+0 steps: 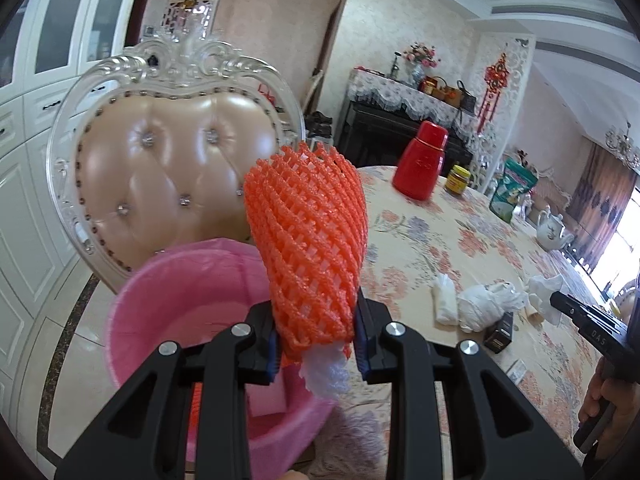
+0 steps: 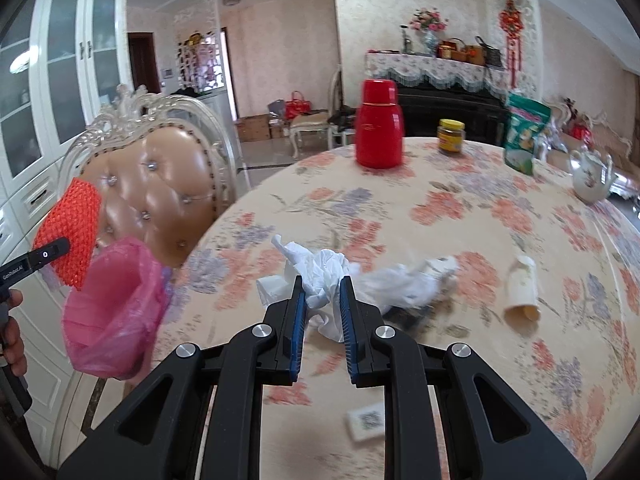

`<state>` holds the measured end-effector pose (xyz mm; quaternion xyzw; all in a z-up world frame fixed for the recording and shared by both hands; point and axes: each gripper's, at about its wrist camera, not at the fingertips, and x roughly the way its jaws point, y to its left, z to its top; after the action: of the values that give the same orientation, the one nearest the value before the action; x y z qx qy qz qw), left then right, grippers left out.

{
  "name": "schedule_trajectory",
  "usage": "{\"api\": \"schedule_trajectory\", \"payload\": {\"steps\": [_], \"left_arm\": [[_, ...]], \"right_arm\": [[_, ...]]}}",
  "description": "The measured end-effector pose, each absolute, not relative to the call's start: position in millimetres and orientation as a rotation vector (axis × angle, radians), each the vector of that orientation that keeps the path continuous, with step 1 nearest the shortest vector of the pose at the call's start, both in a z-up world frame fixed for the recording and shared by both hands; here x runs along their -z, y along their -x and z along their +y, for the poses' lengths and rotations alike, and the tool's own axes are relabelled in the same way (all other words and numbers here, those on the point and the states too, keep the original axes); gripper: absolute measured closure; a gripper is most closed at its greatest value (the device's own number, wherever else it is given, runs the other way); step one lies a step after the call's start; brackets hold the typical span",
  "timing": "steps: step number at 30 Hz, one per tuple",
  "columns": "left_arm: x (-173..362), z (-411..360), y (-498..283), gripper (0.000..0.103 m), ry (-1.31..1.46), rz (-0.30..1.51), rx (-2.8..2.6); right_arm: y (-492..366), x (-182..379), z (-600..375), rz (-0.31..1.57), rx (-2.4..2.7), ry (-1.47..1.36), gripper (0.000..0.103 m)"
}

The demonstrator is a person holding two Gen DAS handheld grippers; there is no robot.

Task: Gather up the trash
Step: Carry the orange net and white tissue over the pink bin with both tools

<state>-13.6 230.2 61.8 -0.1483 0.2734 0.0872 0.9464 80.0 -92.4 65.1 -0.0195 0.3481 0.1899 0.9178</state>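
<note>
My left gripper [image 1: 316,344] is shut on an orange foam fruit net [image 1: 308,240] with white foam at its base, held above a bin lined with a pink bag [image 1: 188,312]. The net [image 2: 72,232] and bin [image 2: 112,312] also show at the left of the right wrist view. My right gripper [image 2: 323,308] is shut on a crumpled white tissue [image 2: 324,272] on the floral table [image 2: 460,208]. More white crumpled trash [image 2: 404,284], a paper cup on its side [image 2: 522,288] and a small dark box [image 1: 500,332] lie nearby.
A padded chair [image 1: 168,176] stands behind the bin. A red thermos [image 2: 378,124], a jar [image 2: 451,136], a green bag [image 2: 524,136] and a white teapot [image 2: 592,176] stand at the table's far side. A small white card [image 2: 366,420] lies near the front edge.
</note>
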Motion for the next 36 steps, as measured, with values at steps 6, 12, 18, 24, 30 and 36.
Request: {"api": "schedule_trajectory", "payload": {"steps": [6, 12, 18, 24, 30, 36], "left_arm": [[-58, 257, 28, 0.075, 0.319, 0.553, -0.211], [-55, 281, 38, 0.075, 0.337, 0.553, -0.24], [-52, 295, 44, 0.075, 0.341, 0.557, -0.264], [-48, 307, 47, 0.075, 0.349, 0.565, -0.274], [-44, 315, 47, 0.075, 0.356, 0.574, -0.281], [-42, 322, 48, 0.075, 0.361, 0.582, -0.289]], "right_arm": [[-78, -70, -49, 0.707, -0.458, 0.063, 0.085], [-76, -74, 1, 0.708, -0.536, 0.097, 0.085], [-74, -73, 44, 0.717, -0.606, 0.12, 0.085], [-75, -68, 79, 0.728, -0.66, 0.139, 0.085], [-75, -62, 115, 0.741, -0.718, 0.161, 0.085], [-76, -53, 141, 0.76, -0.761, 0.176, 0.085]]}}
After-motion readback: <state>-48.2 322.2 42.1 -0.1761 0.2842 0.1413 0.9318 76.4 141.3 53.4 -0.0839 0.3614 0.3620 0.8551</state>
